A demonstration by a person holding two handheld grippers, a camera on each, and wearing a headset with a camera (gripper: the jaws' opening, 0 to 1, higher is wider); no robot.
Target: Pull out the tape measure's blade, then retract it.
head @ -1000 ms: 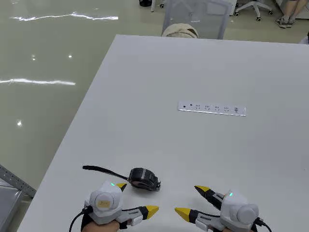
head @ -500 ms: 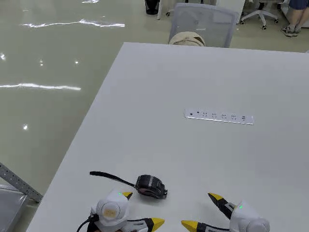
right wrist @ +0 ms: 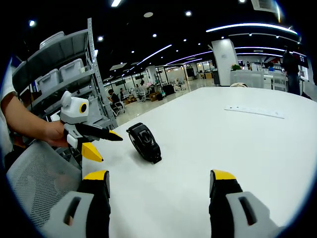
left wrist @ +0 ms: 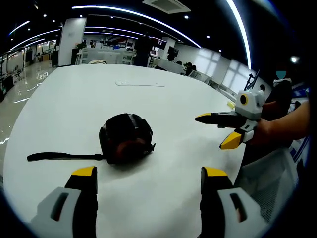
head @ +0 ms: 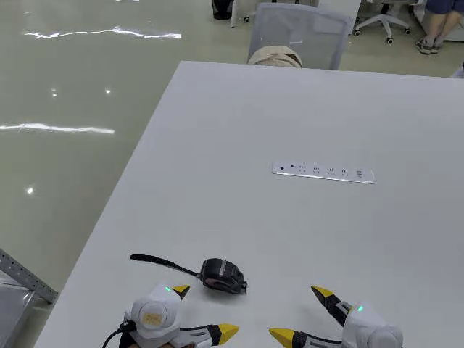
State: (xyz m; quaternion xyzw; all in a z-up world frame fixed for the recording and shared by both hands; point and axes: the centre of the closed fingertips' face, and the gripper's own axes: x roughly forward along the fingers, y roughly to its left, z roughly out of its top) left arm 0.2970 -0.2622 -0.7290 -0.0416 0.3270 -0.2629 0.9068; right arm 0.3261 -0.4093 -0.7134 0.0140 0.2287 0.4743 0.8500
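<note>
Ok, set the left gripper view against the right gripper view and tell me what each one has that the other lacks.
Left gripper view: the black strap lying out to the left on the table, and the right gripper at the right, fingers apart. Right gripper view: metal shelving at the left, and the left gripper in front of it, fingers apart. Shared: the tape measure resting on the white table with no blade seen pulled out, the power strip farther back, and each view's own fingers spread, touching nothing.
</note>
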